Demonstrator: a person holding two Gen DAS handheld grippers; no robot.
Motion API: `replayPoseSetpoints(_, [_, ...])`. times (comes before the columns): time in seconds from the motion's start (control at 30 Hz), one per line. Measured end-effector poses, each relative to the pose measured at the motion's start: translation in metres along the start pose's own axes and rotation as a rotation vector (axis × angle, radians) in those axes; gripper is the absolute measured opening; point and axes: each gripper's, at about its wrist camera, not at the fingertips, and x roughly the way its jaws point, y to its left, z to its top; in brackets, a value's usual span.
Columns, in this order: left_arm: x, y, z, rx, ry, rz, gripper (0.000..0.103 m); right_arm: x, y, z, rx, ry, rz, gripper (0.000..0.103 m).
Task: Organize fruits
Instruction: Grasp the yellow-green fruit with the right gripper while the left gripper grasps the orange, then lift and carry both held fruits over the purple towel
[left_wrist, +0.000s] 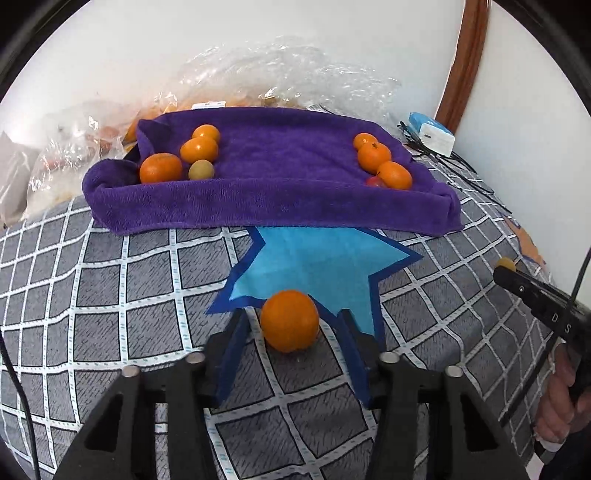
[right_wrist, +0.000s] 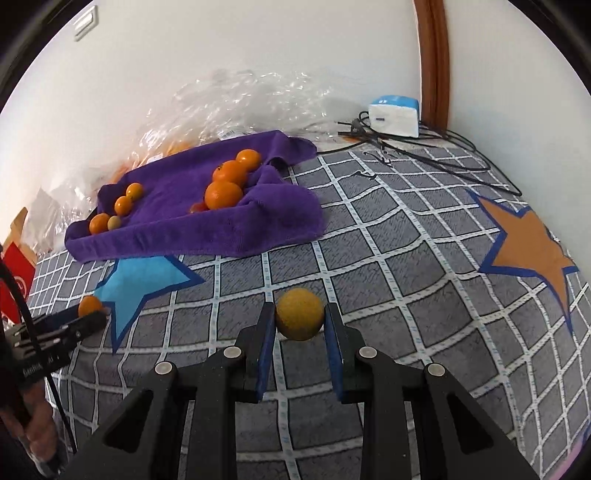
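Jaws of the left gripper stand apart on either side of an orange, with a clear gap at each pad, so nothing is grasped. That orange rests on the grey checked cover at the lower tip of the blue star patch. Jaws of the right gripper are clenched on a dull yellow fruit, both pads pressed against its sides, above the checked cover. Behind, a purple towel lies rumpled on the cover, holding two groups of fruit: three oranges and a small greenish fruit at its left end, three oranges and a small red fruit at its right end. Clear plastic bags are heaped against the wall behind the towel. An orange star patch sits well to the right, and a white-and-blue box with black cables stands near the wooden door frame.
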Motion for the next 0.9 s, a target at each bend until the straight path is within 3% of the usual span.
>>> replayPoseSetpoints(0.03, [0.001,0.000,0.001,0.002,-0.001,0.017,0.030,0.002,0.001,0.001,0.001,0.002,-0.001,0.026])
replayPoseSetpoints(0.3, [-0.001,0.014,0.003,-0.072,-0.002,-0.031,0.029,0.017,0.016,0.000,-0.011,0.022,0.012,0.026])
replayPoseSetpoints(0.9, [-0.015,0.031,0.003,-0.153,-0.063,-0.025,0.029,0.007,0.028,-0.001,-0.021,-0.005,0.009,0.026])
